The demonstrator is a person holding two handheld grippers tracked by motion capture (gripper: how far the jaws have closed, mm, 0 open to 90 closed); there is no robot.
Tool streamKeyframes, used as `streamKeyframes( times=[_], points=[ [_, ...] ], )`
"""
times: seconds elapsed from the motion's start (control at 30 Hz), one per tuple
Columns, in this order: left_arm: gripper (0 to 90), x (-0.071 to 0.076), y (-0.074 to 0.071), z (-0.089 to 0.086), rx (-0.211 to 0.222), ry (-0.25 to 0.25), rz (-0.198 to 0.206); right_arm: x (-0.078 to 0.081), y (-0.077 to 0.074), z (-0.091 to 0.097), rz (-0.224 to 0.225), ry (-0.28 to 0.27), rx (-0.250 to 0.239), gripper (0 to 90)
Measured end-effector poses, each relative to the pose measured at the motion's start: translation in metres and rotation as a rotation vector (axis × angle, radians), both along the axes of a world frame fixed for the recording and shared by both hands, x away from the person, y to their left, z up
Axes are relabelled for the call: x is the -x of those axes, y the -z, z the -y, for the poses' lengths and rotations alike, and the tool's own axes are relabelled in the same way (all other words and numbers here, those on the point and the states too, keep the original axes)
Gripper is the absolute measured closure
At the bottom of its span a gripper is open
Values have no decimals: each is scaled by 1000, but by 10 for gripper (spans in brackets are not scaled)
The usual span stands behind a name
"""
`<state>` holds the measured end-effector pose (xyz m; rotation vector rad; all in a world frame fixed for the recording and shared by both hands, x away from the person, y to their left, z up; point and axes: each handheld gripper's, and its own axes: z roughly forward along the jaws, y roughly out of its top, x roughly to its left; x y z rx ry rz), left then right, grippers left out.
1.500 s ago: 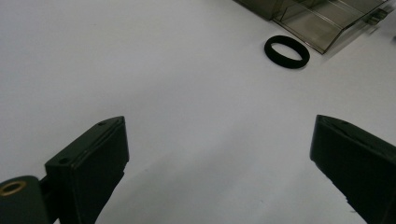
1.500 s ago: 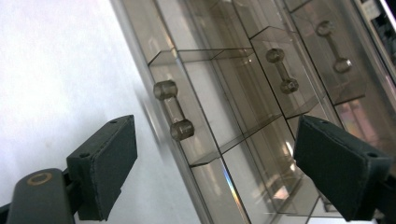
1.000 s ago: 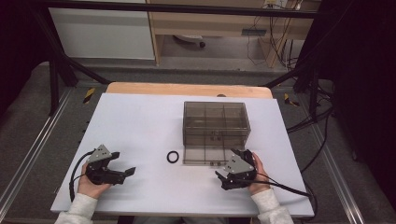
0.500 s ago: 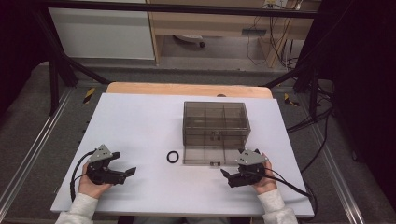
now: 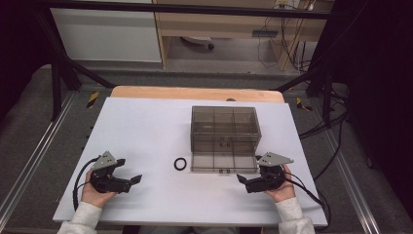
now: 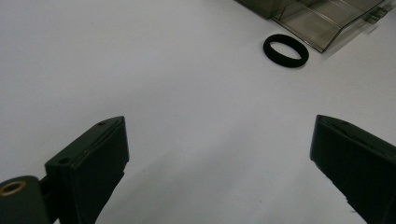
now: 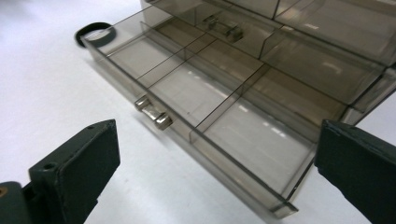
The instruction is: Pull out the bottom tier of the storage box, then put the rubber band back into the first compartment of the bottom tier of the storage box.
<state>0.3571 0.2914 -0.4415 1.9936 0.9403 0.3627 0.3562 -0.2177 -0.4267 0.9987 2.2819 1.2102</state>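
White tabletop (image 5: 146,126) lies under my left gripper (image 5: 132,179) at the near left, jaws wide with nothing between them. To its right the black rubber ring (image 5: 180,164) lies flat, just left of the smoky plastic organiser's (image 5: 224,122) pulled-out bottom drawer (image 5: 224,163). At the near right, my right gripper (image 5: 242,179) has just been opening its jaws, now wide and empty, near the drawer's handle (image 7: 153,114).

The drawer box (image 5: 224,129) looks like smoke-tinted clear plastic, glossy and smooth, and its pulled-out drawer (image 7: 196,107) carries a small shiny metal-and-clear handle (image 7: 153,113). The ring (image 6: 285,49) beside it is matt black, rubber-like, on a smooth matt white surface (image 5: 141,131) with a bare wood edge at the far side. Each hand-held gripper, left (image 5: 127,180) and right (image 5: 247,184), has matt black plastic-looking jaws.
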Motion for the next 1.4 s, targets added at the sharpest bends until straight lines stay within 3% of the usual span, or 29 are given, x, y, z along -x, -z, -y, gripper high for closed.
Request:
streamKeyframes(
  times=[0.23, 0.57, 1.4],
  points=[
    [44, 0, 0, 2, -3, 8, 1, -2, 3, 8, -39, 20, -19, 7],
    [44, 0, -1, 4, -5, 13, 3, -2, 5, 20, -55, 26, -53, 6],
    [44, 0, -2, 14, -27, 11, -7, -4, 8, 33, -67, 24, -85, 3]
  ],
)
